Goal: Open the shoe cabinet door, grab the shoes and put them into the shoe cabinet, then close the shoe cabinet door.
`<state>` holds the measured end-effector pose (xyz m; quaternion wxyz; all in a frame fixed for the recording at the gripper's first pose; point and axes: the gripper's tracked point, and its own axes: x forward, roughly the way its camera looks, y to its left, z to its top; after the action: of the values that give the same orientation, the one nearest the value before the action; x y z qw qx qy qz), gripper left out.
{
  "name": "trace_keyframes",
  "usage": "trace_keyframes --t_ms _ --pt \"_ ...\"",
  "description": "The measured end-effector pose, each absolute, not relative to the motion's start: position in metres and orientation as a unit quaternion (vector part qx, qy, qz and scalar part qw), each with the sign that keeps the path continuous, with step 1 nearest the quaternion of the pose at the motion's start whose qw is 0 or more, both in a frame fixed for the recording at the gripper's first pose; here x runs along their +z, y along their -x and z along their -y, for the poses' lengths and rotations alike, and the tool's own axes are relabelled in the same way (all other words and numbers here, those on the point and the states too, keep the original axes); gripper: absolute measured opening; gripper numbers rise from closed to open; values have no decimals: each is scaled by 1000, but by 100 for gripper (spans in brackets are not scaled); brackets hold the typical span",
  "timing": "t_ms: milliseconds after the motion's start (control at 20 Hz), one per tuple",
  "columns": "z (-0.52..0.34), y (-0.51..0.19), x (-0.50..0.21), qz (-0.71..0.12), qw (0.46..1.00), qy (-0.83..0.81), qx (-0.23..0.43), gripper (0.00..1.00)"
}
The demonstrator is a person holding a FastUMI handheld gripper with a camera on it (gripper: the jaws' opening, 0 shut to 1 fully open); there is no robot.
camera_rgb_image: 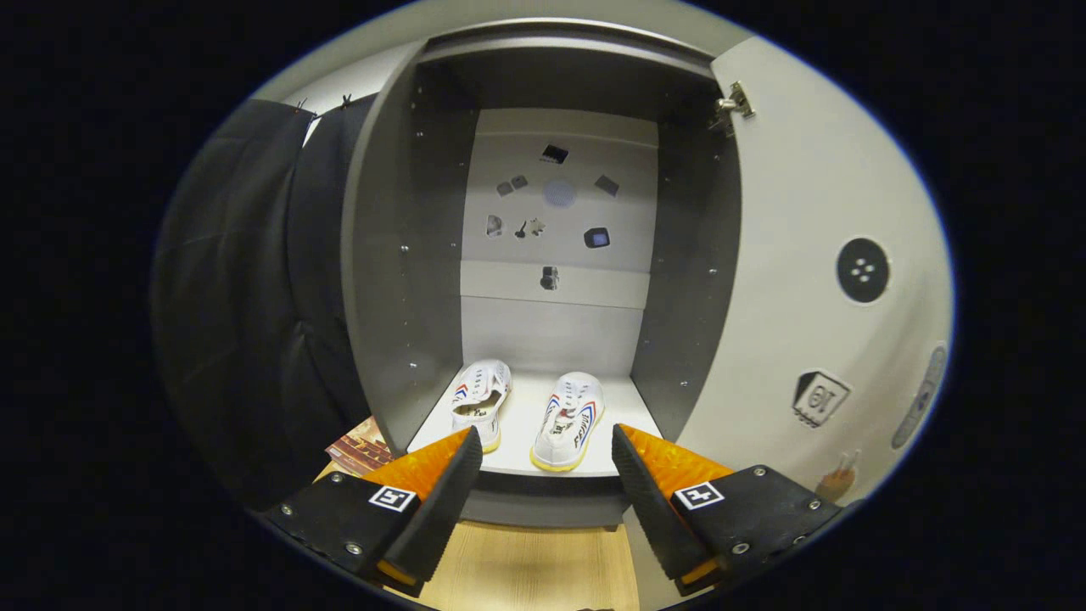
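The two shoes sit side by side on the floor of the open shoe cabinet point(407, 255), heels toward the gripper: the left shoe point(480, 399) near the left wall, the right shoe point(568, 420) nearer the front lip. They look like light canvas sneakers — soft uppers that would cave under a pinch, with a firmer rubber sole and heel. If either needs nudging deeper, the heel collar or the sole edge seems the safest place to take hold, since the cloth sides would fold and slip.

With both shoes inside, the remaining job appears to be the cabinet door point(814, 280), which stands swung wide on the right, its inner face toward the camera and a metal hinge point(734, 103) at its top corner. It is a stiff, flat panel, probably light on its hinge — best pushed or hooked at its free edge, far from the hinge.

The gripper point(547, 462) hangs just in front of the cabinet, fingers spread wide and grasping nothing, above a wooden floor point(526, 564).
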<state>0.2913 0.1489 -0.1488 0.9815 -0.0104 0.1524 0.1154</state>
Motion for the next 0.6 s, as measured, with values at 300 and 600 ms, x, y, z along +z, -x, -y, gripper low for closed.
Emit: trace_keyframes --t_ms 300,600 --pt "-93 -183 -99 -128 987 -3 100 95" --pt "19 -118 -91 -123 992 -14 2 95"
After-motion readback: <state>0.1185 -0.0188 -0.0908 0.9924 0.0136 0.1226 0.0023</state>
